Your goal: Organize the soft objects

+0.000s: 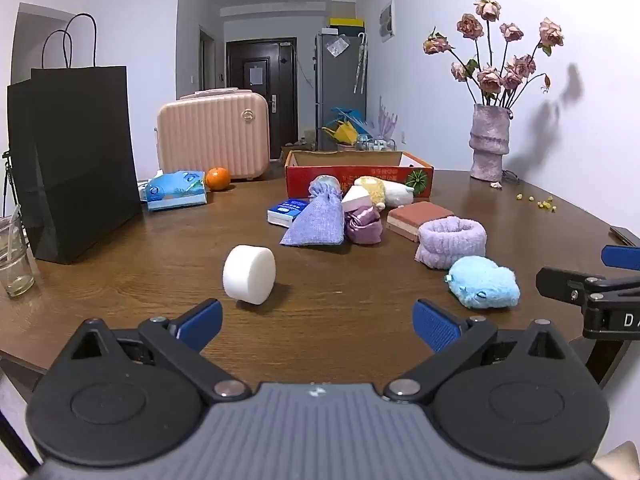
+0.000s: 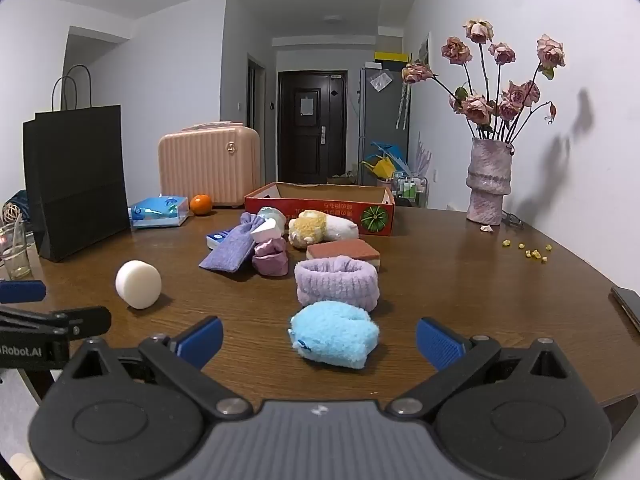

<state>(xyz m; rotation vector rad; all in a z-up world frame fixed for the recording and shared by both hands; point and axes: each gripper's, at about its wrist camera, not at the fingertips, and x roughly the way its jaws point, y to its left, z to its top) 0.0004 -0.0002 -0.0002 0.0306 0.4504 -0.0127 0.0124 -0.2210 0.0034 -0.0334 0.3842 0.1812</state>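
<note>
Soft things lie on the brown table: a white foam cylinder, a fluffy blue toy, a lilac wristband, a lilac drawstring pouch, a pink satin bundle, a two-layer sponge and a cream plush. An open red cardboard box stands behind them. My left gripper is open and empty, near the cylinder. My right gripper is open, with the blue toy just ahead between its fingers.
A black paper bag and a plastic cup stand at left. A pink case, tissue pack and orange sit at the back. A vase of dried roses stands back right, with yellow crumbs nearby.
</note>
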